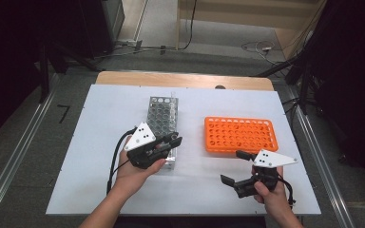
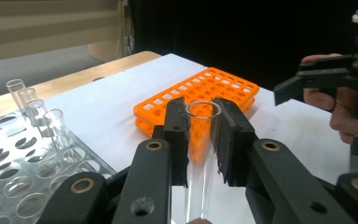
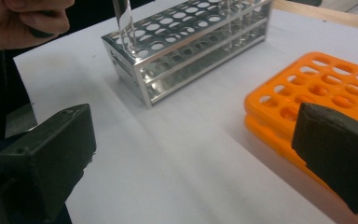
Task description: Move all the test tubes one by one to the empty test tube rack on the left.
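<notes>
Left gripper view has the left gripper (image 2: 204,140) clenched on a clear test tube (image 2: 202,154), lifted beside the metal rack (image 1: 162,124); right gripper (image 1: 235,167) is released, empty. Judged step: transfer; next, lower the tube upright into an orange rack (image 1: 240,134) hole

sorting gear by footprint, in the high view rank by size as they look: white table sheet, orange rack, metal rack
1. white table sheet, by far the largest.
2. orange rack.
3. metal rack, which looks somewhat smaller, though the left hand hides its near end, so this gap is unsure.
</notes>
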Demonstrator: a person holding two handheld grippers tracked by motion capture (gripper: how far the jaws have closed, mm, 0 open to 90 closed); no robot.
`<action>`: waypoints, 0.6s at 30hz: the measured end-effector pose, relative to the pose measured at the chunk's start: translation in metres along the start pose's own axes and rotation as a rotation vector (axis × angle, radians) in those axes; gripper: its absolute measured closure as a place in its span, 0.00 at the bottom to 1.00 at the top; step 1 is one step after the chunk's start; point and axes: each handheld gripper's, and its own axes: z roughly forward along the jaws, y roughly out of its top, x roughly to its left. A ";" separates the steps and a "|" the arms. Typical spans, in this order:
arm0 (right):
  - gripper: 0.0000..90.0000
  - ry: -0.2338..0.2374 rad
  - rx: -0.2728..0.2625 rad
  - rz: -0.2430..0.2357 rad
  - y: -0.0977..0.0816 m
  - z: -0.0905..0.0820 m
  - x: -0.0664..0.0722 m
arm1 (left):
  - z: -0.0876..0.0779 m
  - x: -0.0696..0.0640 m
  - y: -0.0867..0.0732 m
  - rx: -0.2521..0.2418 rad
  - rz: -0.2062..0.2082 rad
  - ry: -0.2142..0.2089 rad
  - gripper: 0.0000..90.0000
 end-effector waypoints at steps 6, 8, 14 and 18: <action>0.00 -0.018 0.007 0.020 -0.012 -0.012 -0.010 | 0.006 0.012 0.008 -0.007 0.001 0.025 0.84; 0.00 -0.016 0.017 0.027 -0.016 -0.014 -0.013 | 0.007 0.015 0.011 -0.014 0.001 0.034 0.84; 0.00 -0.018 0.053 0.030 -0.026 -0.019 -0.020 | 0.017 0.028 0.020 -0.017 0.024 0.070 0.84; 0.00 -0.023 0.051 0.037 -0.029 -0.020 -0.025 | 0.025 0.036 0.024 -0.024 0.025 0.090 0.84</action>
